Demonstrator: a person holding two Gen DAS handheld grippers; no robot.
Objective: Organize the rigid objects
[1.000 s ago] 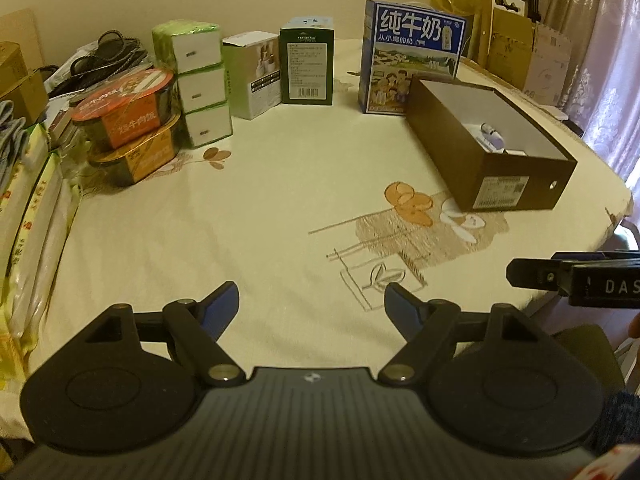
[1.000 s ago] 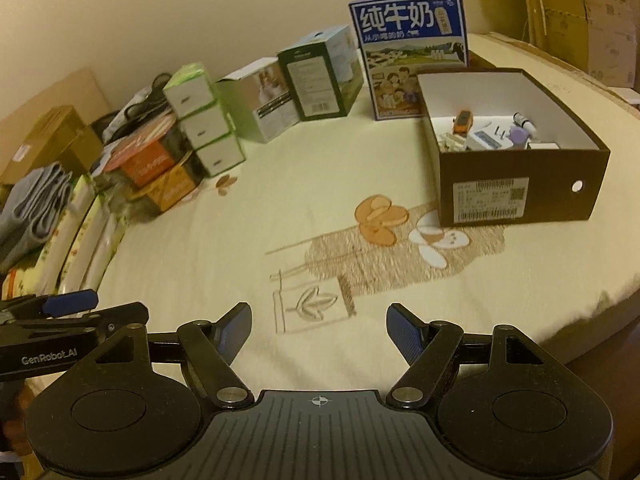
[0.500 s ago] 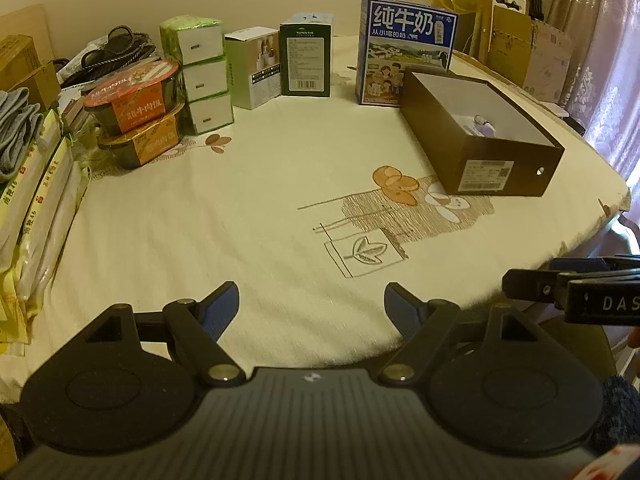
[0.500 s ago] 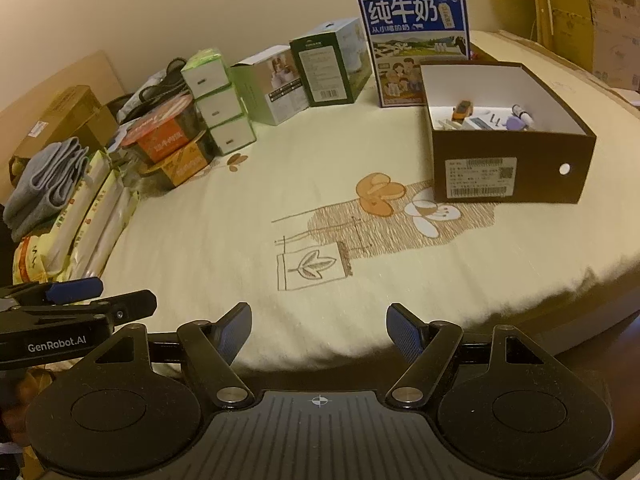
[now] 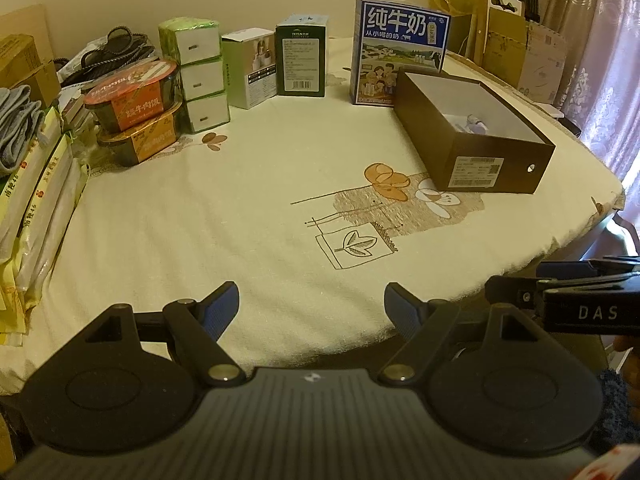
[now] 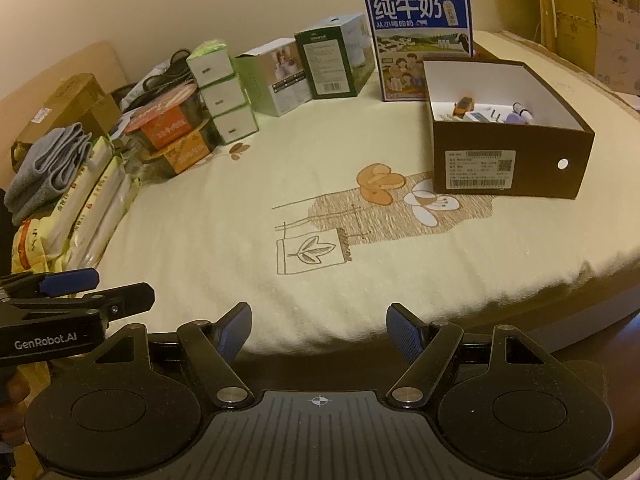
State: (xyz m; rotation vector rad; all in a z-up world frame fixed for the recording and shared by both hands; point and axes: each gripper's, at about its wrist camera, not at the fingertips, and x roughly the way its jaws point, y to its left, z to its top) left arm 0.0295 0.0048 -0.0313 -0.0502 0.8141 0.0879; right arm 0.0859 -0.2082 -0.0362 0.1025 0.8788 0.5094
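A brown shoebox stands at the right of the round table and also shows in the left wrist view. Inside it lie several small items, among them an orange toy car and a purple piece. My left gripper is open and empty over the table's near edge. My right gripper is open and empty at the near edge. Each gripper shows from the side in the other's view, the left and the right.
Along the back stand a blue milk carton, a dark green box, a light green box, stacked small green boxes and two stacked food tubs. Noodle packets and grey cloth lie at left.
Both grippers have pulled back from the table toward its near edge, so the boxes and the shoebox look farther away. Both stay open and empty.
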